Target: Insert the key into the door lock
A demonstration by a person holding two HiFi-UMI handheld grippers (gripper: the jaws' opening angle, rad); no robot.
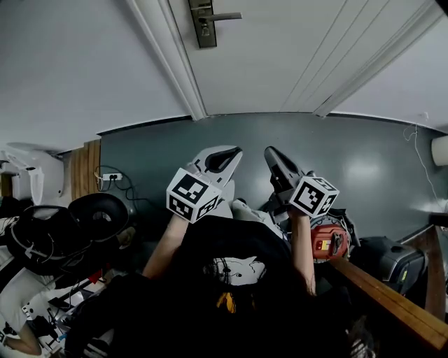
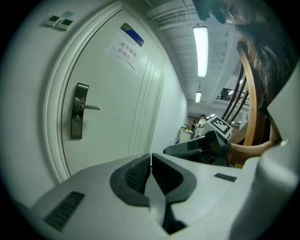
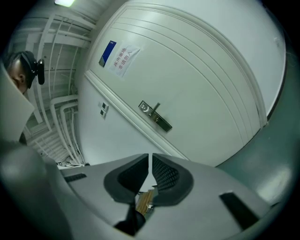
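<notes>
Holding a small brass-coloured key (image 3: 146,201) clamped in right gripper (image 3: 150,160), lower centre; left gripper (image 2: 151,160) pressed together, empty. Well apart from dark metal door lock (image 1: 204,24), top centre.

Counts. Grippers: 2, the left gripper (image 1: 234,151) and the right gripper (image 1: 269,151), side by side just above centre in the head view. Marker cubes (image 1: 192,196) (image 1: 313,196): 2, one per gripper. Key (image 3: 144,201): 1, brass-coloured, at 6 o'clock in the right gripper view. Door (image 1: 280,49): 1. Lock plate (image 1: 203,24): 1, at 12 o'clock in the head view. Lever handle (image 1: 225,16): 1. Paper notice (image 2: 123,52): 1, at 11 o'clock in the left gripper view. Ceiling light strips (image 2: 200,50) (image 2: 198,96): 2, at 1 o'clock. Wall switches (image 2: 52,20) (image 2: 66,22): 2, at 10 o'clock. Power strip (image 1: 112,177): 1.
</notes>
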